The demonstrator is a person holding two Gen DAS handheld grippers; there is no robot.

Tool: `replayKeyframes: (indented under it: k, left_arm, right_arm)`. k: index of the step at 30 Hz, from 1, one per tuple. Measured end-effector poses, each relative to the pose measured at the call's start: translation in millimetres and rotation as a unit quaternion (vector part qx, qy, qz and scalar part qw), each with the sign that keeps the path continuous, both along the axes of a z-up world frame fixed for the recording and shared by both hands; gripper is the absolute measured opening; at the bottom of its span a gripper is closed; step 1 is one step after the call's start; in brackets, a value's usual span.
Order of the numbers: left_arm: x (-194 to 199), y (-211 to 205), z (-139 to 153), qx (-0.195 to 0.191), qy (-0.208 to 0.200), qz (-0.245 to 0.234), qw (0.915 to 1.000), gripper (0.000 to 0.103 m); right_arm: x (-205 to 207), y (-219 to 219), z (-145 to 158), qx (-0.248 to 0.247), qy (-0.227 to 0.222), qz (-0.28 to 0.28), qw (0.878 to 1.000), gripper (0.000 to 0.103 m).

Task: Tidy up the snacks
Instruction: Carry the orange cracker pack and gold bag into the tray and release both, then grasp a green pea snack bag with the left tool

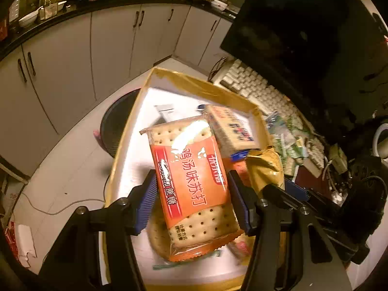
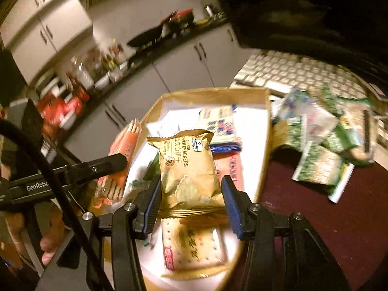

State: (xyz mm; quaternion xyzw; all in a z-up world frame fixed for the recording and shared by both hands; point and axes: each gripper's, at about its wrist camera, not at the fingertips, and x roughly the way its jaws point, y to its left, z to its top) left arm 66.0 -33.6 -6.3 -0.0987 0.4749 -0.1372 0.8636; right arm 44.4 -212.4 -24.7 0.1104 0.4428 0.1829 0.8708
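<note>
Left gripper [image 1: 191, 201] fingers pinch an orange cracker pack [image 1: 191, 184] above the cardboard box [image 1: 194, 84] — right gripper [image 2: 191, 201] fingers pinch a gold cracker bag [image 2: 189, 167] over that box, green packets [image 2: 320, 160] beside it on the worktop.

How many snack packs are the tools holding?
2: an orange soda-cracker pack in the left tool, a gold cheese-cracker pack in the right tool, both above the cardboard box.

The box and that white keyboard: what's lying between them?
In the right wrist view, a loose heap of green and white snack packets lies on the dark red tabletop between the box and the keyboard.
</note>
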Motion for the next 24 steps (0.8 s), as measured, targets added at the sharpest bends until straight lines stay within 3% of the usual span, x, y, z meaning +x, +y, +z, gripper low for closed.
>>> replayKeyframes:
  k: [9, 13, 15, 20, 24]
  left_arm:
    - [11.9, -2.6, -20.7, 0.026, 0.009, -0.001, 0.9996, 0.060]
    - [11.4, 7.8, -22.9, 0.003, 0.019, 0.009, 0.9998, 0.064]
    - [8.0, 11.2, -18.2, -0.021, 0.014, 0.005, 0.9997, 0.081]
    - [-5.9, 3.3, 1.2, -0.049, -0.012, -0.009, 0.9987, 0.082]
    - [-24.3, -32.1, 18.9, -0.070, -0.034, -0.070, 0.9945, 0.085]
  right_arm:
    - [2.2, 16.8, -7.0, -0.020, 0.003, 0.003, 1.000, 0.054]
    - [-6.6, 7.1, 1.1, 0.012, -0.015, 0.009, 1.000, 0.066]
    - [-14.8, -2.4, 8.9, 0.031, -0.032, 0.004, 0.999, 0.075]
    - [-34.5, -49.3, 23.8, 0.075, -0.058, -0.028, 0.995, 0.075]
    - [-47.1, -104.3, 17.1, 0.099, -0.055, -0.080, 0.990, 0.075]
